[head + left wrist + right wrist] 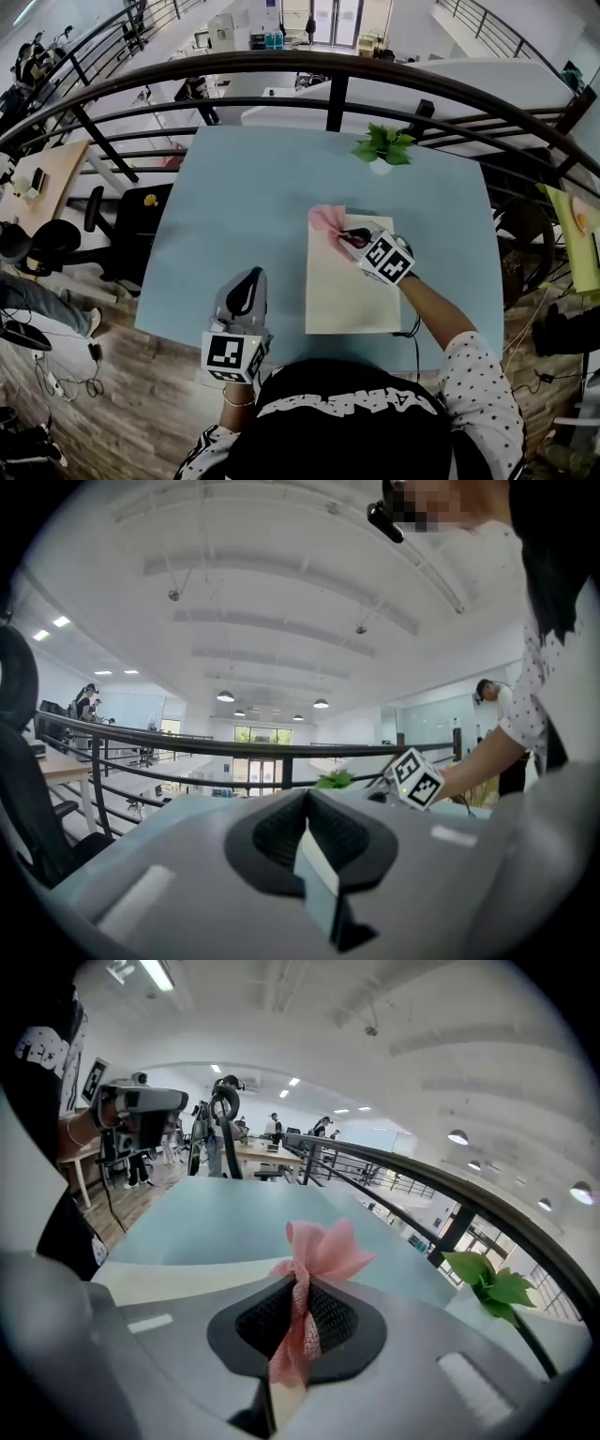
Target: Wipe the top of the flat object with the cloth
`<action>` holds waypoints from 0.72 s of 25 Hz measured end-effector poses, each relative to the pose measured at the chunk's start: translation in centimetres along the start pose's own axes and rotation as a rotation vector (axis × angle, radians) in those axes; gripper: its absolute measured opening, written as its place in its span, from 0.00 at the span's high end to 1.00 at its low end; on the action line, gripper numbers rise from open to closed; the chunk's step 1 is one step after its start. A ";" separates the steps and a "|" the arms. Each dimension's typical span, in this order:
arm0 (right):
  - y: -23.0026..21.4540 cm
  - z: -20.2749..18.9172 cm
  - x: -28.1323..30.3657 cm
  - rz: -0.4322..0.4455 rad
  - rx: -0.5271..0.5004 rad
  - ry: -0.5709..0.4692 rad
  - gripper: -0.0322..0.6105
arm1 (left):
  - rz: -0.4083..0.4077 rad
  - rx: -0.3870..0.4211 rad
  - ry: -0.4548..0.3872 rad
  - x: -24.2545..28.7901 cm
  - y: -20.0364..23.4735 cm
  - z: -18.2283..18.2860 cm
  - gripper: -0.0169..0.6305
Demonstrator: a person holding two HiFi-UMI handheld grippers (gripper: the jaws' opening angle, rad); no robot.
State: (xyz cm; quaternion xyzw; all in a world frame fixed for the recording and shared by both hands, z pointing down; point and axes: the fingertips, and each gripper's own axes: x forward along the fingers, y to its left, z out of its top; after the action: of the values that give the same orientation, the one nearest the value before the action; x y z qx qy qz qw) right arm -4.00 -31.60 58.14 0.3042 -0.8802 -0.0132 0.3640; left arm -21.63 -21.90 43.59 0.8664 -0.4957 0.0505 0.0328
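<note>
The right tongs are clamped on a bunched pink cloth, holding it at the far left corner of the cream flat board. That looks like a sensible corner to start wiping from. The left tongs are closed on nothing and kept by the near edge of the pale blue surface, probably to stay clear.

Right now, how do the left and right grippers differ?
The right gripper is shut on the pink cloth; the left gripper is shut with nothing in it. The right gripper is over the far end of the board; the left gripper is off the board, by the near edge of the table. Both have their jaws together.
</note>
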 end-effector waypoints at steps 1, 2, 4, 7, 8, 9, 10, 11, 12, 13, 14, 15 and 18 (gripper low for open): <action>-0.7 -0.3 0.2 -0.015 0.004 0.011 0.92 | 0.001 0.001 -0.001 0.1 0.1 0.1 0.97; -1.2 -0.4 0.5 -0.026 0.008 0.019 0.92 | 0.003 0.001 -0.002 0.1 0.2 0.1 0.97; -2.1 -0.8 1.0 -0.043 0.008 0.034 0.92 | 0.010 -0.001 -0.003 0.2 0.6 0.2 0.97; -3.0 -1.4 1.8 -0.059 0.009 0.059 0.92 | 0.015 -0.006 0.001 0.5 0.9 -0.1 0.97; -3.3 -1.6 2.1 -0.062 0.006 0.069 0.92 | 0.015 -0.007 0.003 0.6 0.9 -0.1 0.97; -3.5 -1.8 2.4 -0.062 -0.002 0.081 0.92 | 0.014 -0.009 0.006 0.8 0.9 -0.2 0.97; -3.7 -2.1 2.7 -0.060 -0.017 0.093 0.92 | 0.014 -0.010 0.009 0.9 1.0 -0.3 0.97; -3.7 -2.3 3.0 -0.055 -0.032 0.104 0.92 | 0.014 -0.012 0.009 1.0 1.0 -0.4 0.97; -3.7 -2.5 3.3 -0.048 -0.044 0.115 0.92 | 0.015 -0.013 0.010 1.1 1.1 -0.4 0.97; -3.6 -2.7 3.6 -0.041 -0.051 0.126 0.92 | 0.015 -0.013 0.011 1.2 1.2 -0.5 0.97; -3.5 -2.9 3.9 -0.033 -0.054 0.136 0.92 | 0.016 -0.014 0.012 1.3 1.3 -0.5 0.97; -3.3 -3.1 4.1 -0.026 -0.057 0.143 0.92 | 0.018 -0.014 0.013 1.4 1.4 -0.6 0.97; -2.9 -3.6 4.3 -0.019 -0.067 0.154 0.92 | 0.017 -0.014 0.017 1.5 1.4 -0.8 0.97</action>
State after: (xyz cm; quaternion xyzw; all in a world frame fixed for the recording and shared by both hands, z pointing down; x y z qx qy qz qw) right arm -2.53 -35.56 62.76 0.3004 -0.8458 -0.0225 0.4403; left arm -22.09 -23.85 44.54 0.8615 -0.5031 0.0547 0.0425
